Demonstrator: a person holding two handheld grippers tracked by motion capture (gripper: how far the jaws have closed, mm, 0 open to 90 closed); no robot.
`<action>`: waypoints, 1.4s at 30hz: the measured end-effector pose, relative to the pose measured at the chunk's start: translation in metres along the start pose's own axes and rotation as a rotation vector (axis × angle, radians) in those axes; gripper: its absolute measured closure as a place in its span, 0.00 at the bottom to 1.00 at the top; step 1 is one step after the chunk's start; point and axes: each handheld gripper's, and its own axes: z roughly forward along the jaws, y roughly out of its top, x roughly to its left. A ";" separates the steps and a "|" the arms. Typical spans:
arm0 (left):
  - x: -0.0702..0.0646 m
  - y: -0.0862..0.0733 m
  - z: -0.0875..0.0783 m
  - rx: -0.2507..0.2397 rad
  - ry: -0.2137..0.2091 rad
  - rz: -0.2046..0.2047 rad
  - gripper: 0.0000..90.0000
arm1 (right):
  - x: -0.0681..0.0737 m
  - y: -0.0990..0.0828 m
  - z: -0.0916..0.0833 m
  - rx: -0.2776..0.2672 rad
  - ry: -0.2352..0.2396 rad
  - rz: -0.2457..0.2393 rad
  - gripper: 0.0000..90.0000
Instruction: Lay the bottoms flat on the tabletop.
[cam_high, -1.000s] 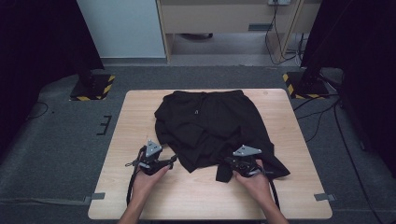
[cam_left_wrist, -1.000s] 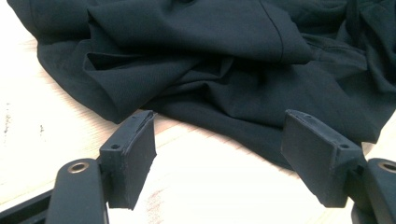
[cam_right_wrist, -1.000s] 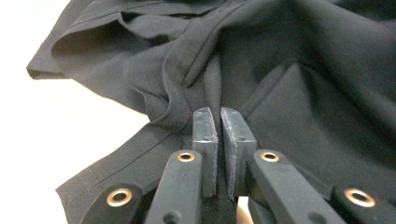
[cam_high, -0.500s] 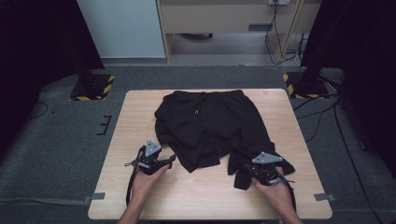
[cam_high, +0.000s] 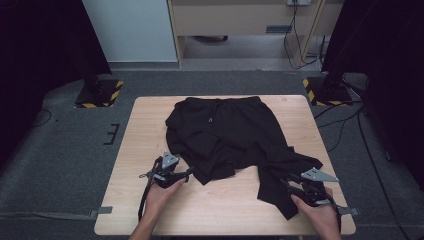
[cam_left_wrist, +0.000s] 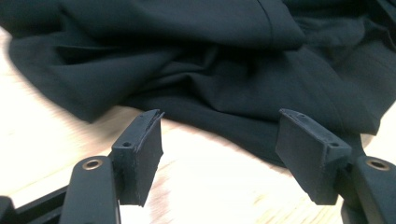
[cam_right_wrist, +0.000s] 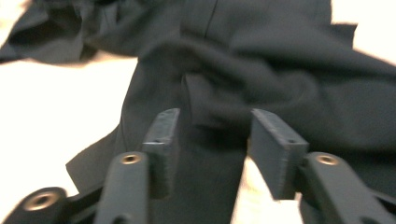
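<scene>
The right gripper (cam_high: 300, 184), its jaws just opening, has released the pulled-out leg of the black fabric shorts (cam_high: 225, 132) at the pale wooden counter's (cam_high: 135, 150) near-right corner; left gripper (cam_high: 186, 172) jaws spread, empty.

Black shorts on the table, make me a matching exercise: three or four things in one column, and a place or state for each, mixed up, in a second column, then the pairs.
Things:
1. black shorts
2. left gripper
3. right gripper
4. table

Places or states:
A. light wood, bare along its left side
B. jaws just opened, over the pulled-out leg of the garment
C. spread out, waistband at the far edge
D. jaws apart over bare wood, just short of the near hem

Pairs: 1-C, 2-D, 3-B, 4-A
</scene>
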 end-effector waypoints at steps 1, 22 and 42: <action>-0.001 0.001 0.003 0.005 -0.002 0.006 0.33 | 0.001 0.001 0.000 -0.011 -0.002 0.002 0.52; 0.002 0.022 0.041 0.061 0.021 0.055 0.89 | 0.004 -0.018 -0.018 0.008 -0.055 0.028 0.46; 0.010 -0.018 -0.049 0.105 0.040 0.064 0.96 | 0.016 0.010 0.020 0.010 -0.061 -0.087 0.47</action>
